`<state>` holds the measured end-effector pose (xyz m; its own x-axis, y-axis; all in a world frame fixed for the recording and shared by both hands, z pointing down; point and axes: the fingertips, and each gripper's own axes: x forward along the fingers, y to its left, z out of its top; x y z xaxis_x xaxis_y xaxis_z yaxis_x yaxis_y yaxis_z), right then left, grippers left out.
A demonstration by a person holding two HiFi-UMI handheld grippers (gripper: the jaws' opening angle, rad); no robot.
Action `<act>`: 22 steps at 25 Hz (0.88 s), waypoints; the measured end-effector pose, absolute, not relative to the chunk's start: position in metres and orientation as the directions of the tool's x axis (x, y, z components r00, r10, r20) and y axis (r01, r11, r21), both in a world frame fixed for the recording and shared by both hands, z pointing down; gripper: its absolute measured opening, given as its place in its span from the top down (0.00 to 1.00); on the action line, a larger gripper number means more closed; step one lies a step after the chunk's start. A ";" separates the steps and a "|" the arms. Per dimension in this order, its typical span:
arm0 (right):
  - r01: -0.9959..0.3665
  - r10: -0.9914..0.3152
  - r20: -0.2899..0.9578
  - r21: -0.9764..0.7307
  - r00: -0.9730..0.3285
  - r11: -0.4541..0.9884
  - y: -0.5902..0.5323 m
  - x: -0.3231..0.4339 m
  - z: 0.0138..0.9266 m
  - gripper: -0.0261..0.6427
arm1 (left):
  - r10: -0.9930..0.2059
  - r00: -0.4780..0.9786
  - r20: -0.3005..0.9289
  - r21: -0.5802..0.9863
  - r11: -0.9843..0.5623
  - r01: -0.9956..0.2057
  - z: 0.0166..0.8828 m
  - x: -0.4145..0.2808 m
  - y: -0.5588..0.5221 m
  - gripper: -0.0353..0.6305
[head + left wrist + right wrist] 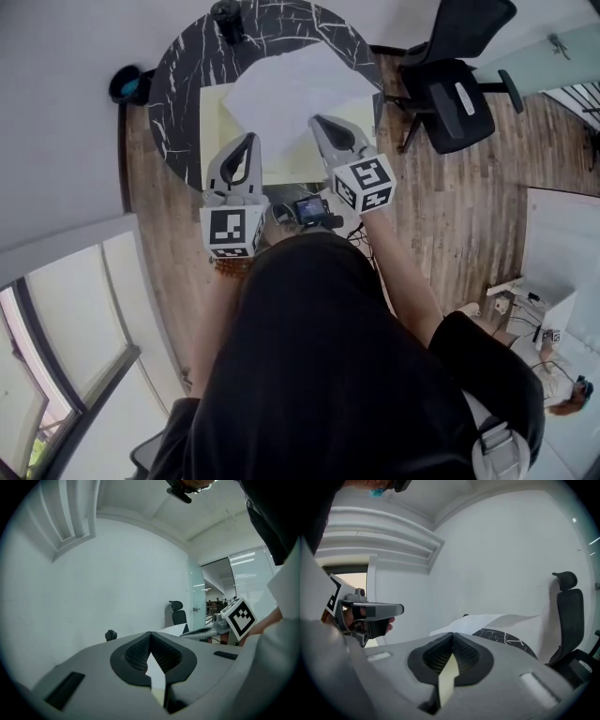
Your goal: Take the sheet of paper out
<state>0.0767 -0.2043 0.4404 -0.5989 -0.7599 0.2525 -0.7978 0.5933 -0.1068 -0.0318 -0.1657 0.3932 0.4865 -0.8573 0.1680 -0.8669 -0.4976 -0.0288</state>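
A white sheet of paper (295, 84) bulges up over a pale yellow folder (211, 127) on the round black marble table (183, 66). My left gripper (250, 141) is shut at the sheet's near left corner. My right gripper (318, 120) is shut at its near right edge. In the left gripper view the jaws (150, 634) meet, with white and yellow showing in the slit behind them, and the sheet (174, 629) runs off to the right. In the right gripper view the gripper (452, 634) is shut too, and the raised sheet (497, 620) starts just beyond it.
A black office chair (455, 89) stands right of the table on the wood floor. A small dark object (228, 14) sits at the table's far rim. A black bin (127, 84) stands left of the table. A white wall lies behind.
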 end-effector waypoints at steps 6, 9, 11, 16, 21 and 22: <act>-0.806 -0.788 0.175 -0.084 -0.591 0.586 -0.203 0.084 0.399 0.97 | -0.857 0.495 0.146 -0.045 -0.505 -0.862 0.377 -0.027 -0.166 0.94; -0.810 -0.798 0.138 -0.076 -0.586 0.581 -0.201 0.081 0.385 0.97 | -0.857 0.500 0.126 -0.054 -0.509 -0.859 0.369 -0.029 -0.164 0.94; -0.814 -0.805 0.117 -0.069 -0.581 0.577 -0.199 0.081 0.375 0.97 | -0.858 0.502 0.110 -0.055 -0.510 -0.859 0.363 -0.029 -0.164 0.94; -0.820 -0.817 0.077 -0.033 -0.572 0.571 -0.198 0.086 0.354 0.97 | -0.864 0.495 0.086 -0.033 -0.499 -0.866 0.349 -0.025 -0.165 0.94; -0.822 -0.822 0.000 0.018 -0.570 0.569 -0.186 0.083 0.323 0.97 | -0.878 0.472 0.079 -0.007 -0.474 -0.880 0.333 -0.028 -0.158 0.94; -0.824 -0.824 -0.017 0.032 -0.567 0.566 -0.183 0.083 0.317 0.97 | -0.880 0.469 0.076 -0.004 -0.471 -0.882 0.331 -0.027 -0.157 0.94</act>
